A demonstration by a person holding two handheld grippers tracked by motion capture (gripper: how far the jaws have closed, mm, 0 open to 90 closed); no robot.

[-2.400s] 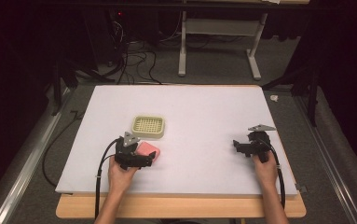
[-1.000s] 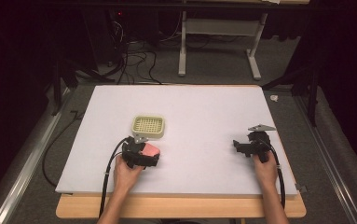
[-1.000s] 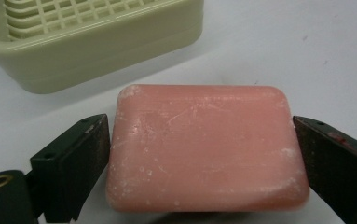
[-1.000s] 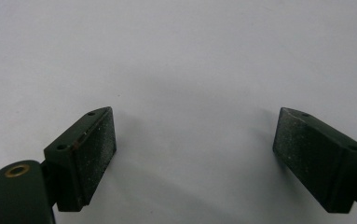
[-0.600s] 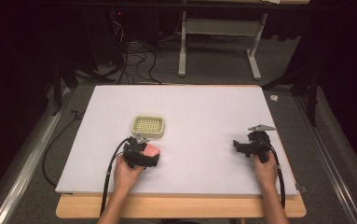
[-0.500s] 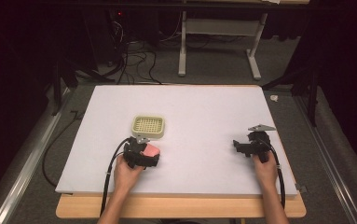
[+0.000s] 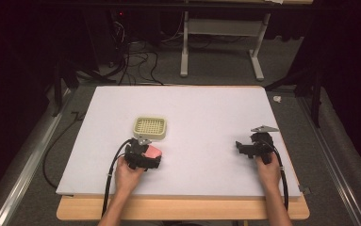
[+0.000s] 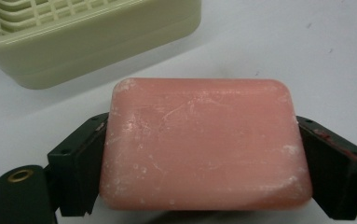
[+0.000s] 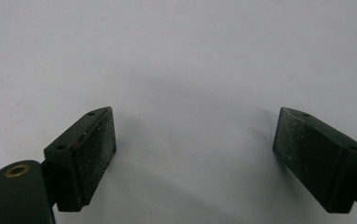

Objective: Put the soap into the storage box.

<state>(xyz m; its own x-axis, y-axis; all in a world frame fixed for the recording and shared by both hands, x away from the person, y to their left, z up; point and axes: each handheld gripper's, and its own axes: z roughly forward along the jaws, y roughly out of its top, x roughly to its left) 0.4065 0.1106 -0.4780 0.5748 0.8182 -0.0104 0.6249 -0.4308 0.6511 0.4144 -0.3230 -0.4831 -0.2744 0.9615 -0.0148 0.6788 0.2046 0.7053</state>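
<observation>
I see my left gripper (image 7: 146, 155) low over the near left part of the white bench (image 7: 206, 117), and its fingers (image 8: 80, 161) are pressed on both short sides of a pink soap bar (image 8: 204, 142), so they hold it between them. In the left gripper view the soap bar has a scratched, slightly powdery top face and it fills the gap from one finger to the other. Just beyond it stands a pale yellow soap dish (image 8: 92, 37) with a grid top; the soap is near the dish but not touching it, a strip of bench is between them. From the high view the dish (image 7: 150, 129) is just behind the left gripper. My right gripper (image 7: 250, 147) rests at the near right part of the bench, well apart from the dish, and its fingers (image 9: 85, 156) are spread wide with bare white surface between them.
</observation>
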